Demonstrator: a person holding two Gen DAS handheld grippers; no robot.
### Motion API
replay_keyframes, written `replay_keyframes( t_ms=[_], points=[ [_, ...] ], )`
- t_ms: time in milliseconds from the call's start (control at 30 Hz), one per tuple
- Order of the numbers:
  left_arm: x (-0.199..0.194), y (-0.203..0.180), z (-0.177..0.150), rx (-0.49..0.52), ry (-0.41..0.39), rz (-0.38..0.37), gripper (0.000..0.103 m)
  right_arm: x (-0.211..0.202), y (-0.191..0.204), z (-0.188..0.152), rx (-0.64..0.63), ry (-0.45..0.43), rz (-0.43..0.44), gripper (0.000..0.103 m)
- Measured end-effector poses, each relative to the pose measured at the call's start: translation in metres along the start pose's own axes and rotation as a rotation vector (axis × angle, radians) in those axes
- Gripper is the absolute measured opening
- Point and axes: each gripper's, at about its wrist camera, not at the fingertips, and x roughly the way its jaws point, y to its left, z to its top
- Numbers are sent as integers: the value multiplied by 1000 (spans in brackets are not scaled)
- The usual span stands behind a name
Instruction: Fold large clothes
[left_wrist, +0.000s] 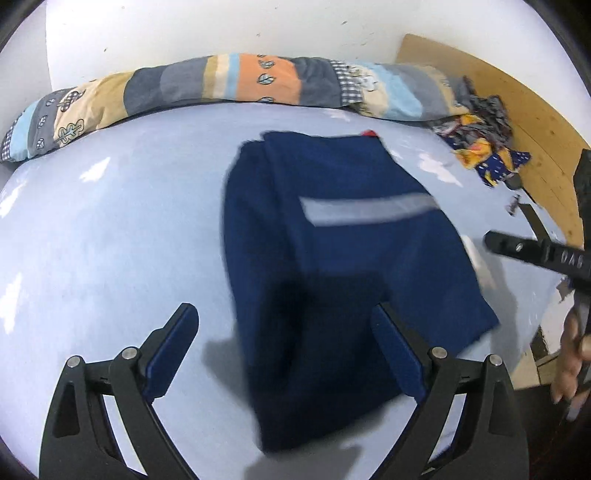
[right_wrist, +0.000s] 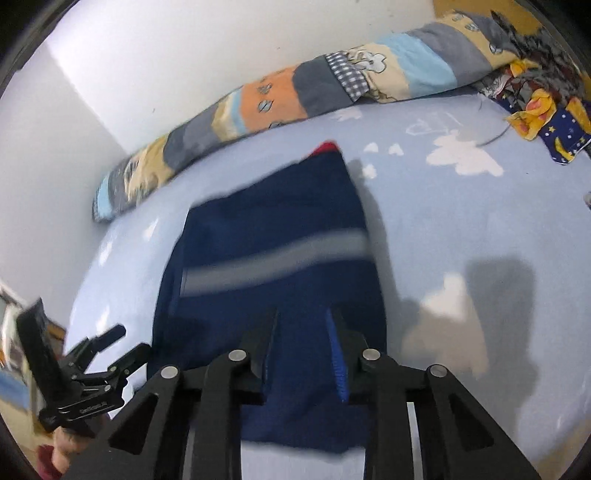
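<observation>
Right now one navy garment (left_wrist: 332, 266) lies folded into a long soft rectangle in the middle of the bed (left_wrist: 110, 240), a single grey reflective band (left_wrist: 369, 210) running across it and a scrap of red at its far corner, toward 12 o'clock. The bedsheet is smooth pale blue cloth printed with white clouds. Along the wall, from 10 to 1 o'clock, runs one rolled patchwork quilt (left_wrist: 240, 81) of orange, grey, beige and sky-blue panels. At 2 o'clock sits a crumpled heap of patterned cloth (left_wrist: 484, 147), yellow and dark blue, against a wooden headboard (left_wrist: 517, 110).

Two black claws are over the bed. The left claw (left_wrist: 284, 354) hangs released, jaws spread wide above the garment's near end. The right claw (right_wrist: 303, 354) has narrowed jaws with navy fabric between them; whether it pinches the cloth I cannot tell.
</observation>
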Motion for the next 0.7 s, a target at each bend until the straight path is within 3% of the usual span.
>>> replay_keyframes(
  t_ms=[100, 233, 300, 433, 533, 600, 700],
  points=[
    [0, -19, -12, 49, 6, 47, 95, -8, 7, -36, -67, -8, -67, 23],
    [53, -19, -30, 111, 171, 120, 98, 26, 5, -59, -73, 126, -118, 23],
    [64, -7, -31, 39, 166, 93, 103, 43, 5, -57, -89, 179, -115, 23],
    [62, 6, -28, -53, 165, 74, 103, 48, -4, -54, -31, 187, -81, 24],
    [32, 1, -31, -59, 110, 109, 103, 30, 0, -57, -34, 110, -100, 24],
    [2, -8, -33, -37, 24, 118, 103, -7, 9, -63, -45, -34, -111, 26],
    [-50, -20, -43, -3, -124, 114, 103, -54, 13, -81, -24, -181, -87, 58]
  ],
)
